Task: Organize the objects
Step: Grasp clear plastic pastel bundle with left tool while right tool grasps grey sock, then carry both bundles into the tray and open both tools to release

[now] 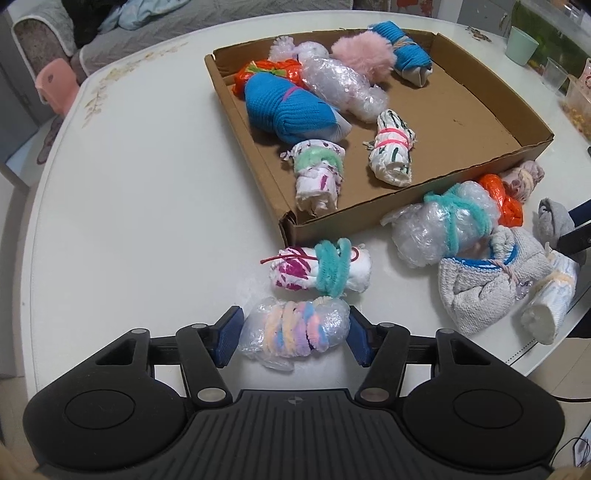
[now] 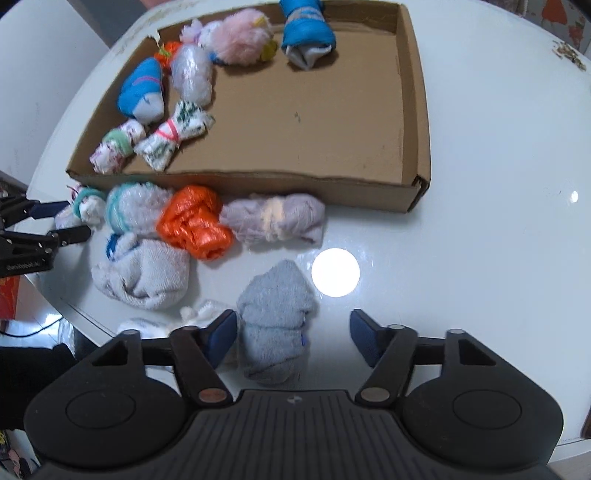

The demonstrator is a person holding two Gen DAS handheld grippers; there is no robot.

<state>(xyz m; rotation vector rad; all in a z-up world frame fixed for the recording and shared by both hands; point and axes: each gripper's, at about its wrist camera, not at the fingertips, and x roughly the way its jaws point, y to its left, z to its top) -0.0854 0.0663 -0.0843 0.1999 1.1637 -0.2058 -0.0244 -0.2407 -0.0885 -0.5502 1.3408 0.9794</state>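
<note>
A shallow cardboard box [image 1: 321,216] [image 2: 258,182] on the white table holds several tied bundles. My left gripper [image 1: 293,334] is open, its pads on either side of a bubble-wrap bundle with pastel bands [image 1: 295,332] lying on the table. Just beyond lies a white-and-pink bundle with a teal band [image 1: 325,269]. My right gripper [image 2: 293,338] is open around a grey sock bundle [image 2: 275,325], which lies near its left pad. Loose bundles sit along the box's near wall: orange plastic [image 2: 194,221], lilac fuzzy [image 2: 275,218], grey towel [image 2: 142,273], bubble wrap with teal band [image 1: 439,229].
The table's edge [image 2: 85,314] runs close on the left in the right wrist view. Cups [image 1: 521,46] and containers stand at the far right of the table. A sofa [image 1: 147,33] is behind the table. The box's right half [image 2: 351,118] is bare cardboard.
</note>
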